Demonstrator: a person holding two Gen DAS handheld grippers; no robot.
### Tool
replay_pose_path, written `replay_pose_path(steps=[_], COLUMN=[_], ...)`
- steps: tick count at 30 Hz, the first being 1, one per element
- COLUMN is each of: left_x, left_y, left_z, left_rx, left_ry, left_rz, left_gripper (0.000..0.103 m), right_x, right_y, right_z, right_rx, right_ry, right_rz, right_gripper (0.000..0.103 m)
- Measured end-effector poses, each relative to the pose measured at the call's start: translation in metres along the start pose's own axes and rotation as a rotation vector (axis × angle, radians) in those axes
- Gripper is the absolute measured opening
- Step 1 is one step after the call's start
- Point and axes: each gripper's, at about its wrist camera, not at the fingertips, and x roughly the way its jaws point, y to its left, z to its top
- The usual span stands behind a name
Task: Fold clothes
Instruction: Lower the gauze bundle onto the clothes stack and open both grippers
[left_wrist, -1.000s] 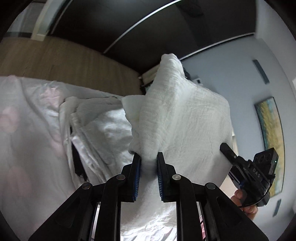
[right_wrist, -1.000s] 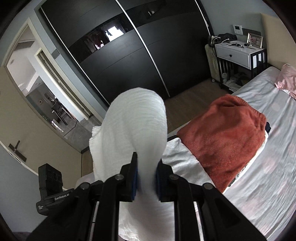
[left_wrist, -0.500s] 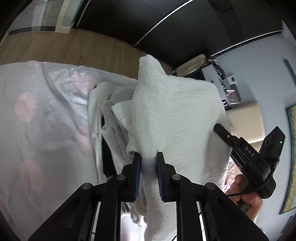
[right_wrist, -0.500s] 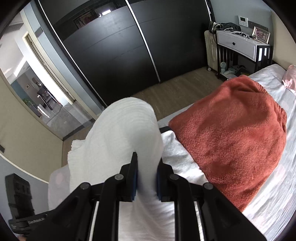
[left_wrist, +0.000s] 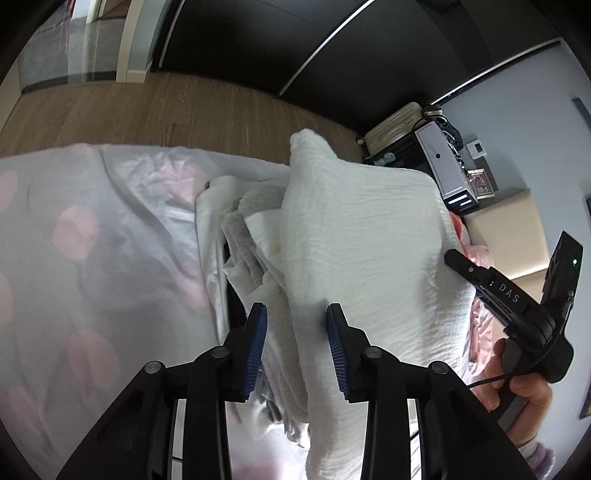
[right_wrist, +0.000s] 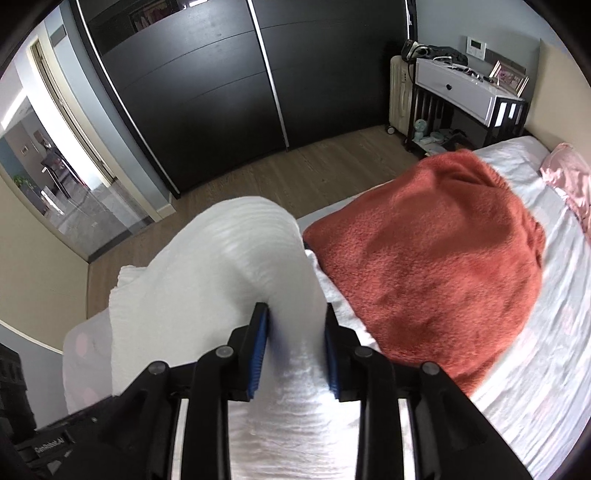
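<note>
Both grippers' fingers (left_wrist: 258, 332) spreading, white cloth (left_wrist: 362, 236) between; orange blanket (right_wrist: 436, 258) beside.

Black sliding wardrobe (right_wrist: 221, 92), wood floor (right_wrist: 332, 166), white side table (right_wrist: 469, 88).

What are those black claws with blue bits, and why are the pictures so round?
They are two hand-held grippers; a person works one in each hand. Each carries a round-lens camera looking along its fingers. One picture comes from the left gripper, which also shows the right gripper and the hand holding it. The other comes from the right gripper. On the bed lie a white cloth, a pile of laundry and an orange blanket. Both grippers' jaws are opening, with the cloth between them.
</note>
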Motion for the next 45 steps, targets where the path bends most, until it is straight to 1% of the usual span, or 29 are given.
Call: replay_pose_path(steps=[2,4,6,8,10,13,15,16,19,21,24,26,27,31,34,36,39,42,45], left_x=[-0.007,-0.016,-0.023,-0.024,-0.023,-0.011,0.003,0.01,0.034,0.054,0.084,0.095,0.098,0.106,0.106,0.1,0.082,0.052,0.026], left_y=[-0.003,-0.006,-0.011,-0.02,-0.031,-0.052,-0.061,-0.065,-0.066,-0.059,-0.042,-0.033,-0.029,-0.014,-0.015,-0.021,-0.028,-0.033,-0.044], left_z=[0.003,0.011,0.02,0.033,0.044,0.059,0.065,0.067,0.07,0.07,0.066,0.061,0.06,0.058,0.056,0.055,0.052,0.045,0.025], left_rx=[0.035,0.069,0.103,0.149,0.203,0.302,0.363,0.388,0.437,0.436,0.417,0.42,0.423,0.393,0.381,0.389,0.418,0.464,0.539], left_ry=[-0.004,-0.027,-0.049,-0.058,-0.065,-0.068,-0.055,-0.048,-0.048,-0.014,0.062,0.069,0.067,0.082,0.08,0.066,0.036,-0.006,-0.009], left_rz=[0.002,0.01,0.015,0.019,0.026,0.027,0.045,0.039,0.091,0.126,0.157,0.169,0.17,0.134,0.13,0.142,0.135,0.105,0.027], left_gripper=[0.035,0.035,0.035,0.035,0.035,0.035,0.035,0.035,0.035,0.035,0.036,0.04,0.044,0.051,0.051,0.051,0.051,0.051,0.051], right_x=[-0.01,-0.021,-0.033,-0.04,-0.042,-0.04,-0.035,-0.03,-0.015,-0.002,0.024,0.039,0.045,0.057,0.055,0.051,0.034,0.003,-0.03], right_y=[0.001,0.001,0.0,-0.001,0.001,0.002,0.001,-0.002,-0.011,-0.02,-0.034,-0.04,-0.042,-0.046,-0.045,-0.044,-0.041,-0.042,-0.046], right_z=[0.003,0.007,0.008,0.009,0.007,-0.002,-0.009,-0.012,-0.021,-0.027,-0.038,-0.045,-0.048,-0.053,-0.055,-0.057,-0.059,-0.064,-0.072], right_rx=[-0.017,-0.031,-0.04,-0.052,-0.071,-0.088,-0.079,-0.069,-0.039,-0.012,0.04,0.059,0.065,0.077,0.081,0.084,0.089,0.112,0.131], right_ry=[-0.006,-0.017,-0.016,0.005,0.036,0.088,0.117,0.127,0.158,0.186,0.234,0.252,0.254,0.245,0.241,0.238,0.211,0.159,0.116], right_rz=[-0.043,-0.071,-0.052,-0.036,-0.038,-0.049,-0.049,-0.047,-0.045,-0.04,-0.001,0.023,0.031,0.045,0.041,0.026,0.005,0.003,0.015], right_gripper=[0.028,0.028,0.028,0.027,0.025,0.025,0.025,0.025,0.025,0.025,0.025,0.023,0.023,0.023,0.023,0.023,0.023,0.026,0.026])
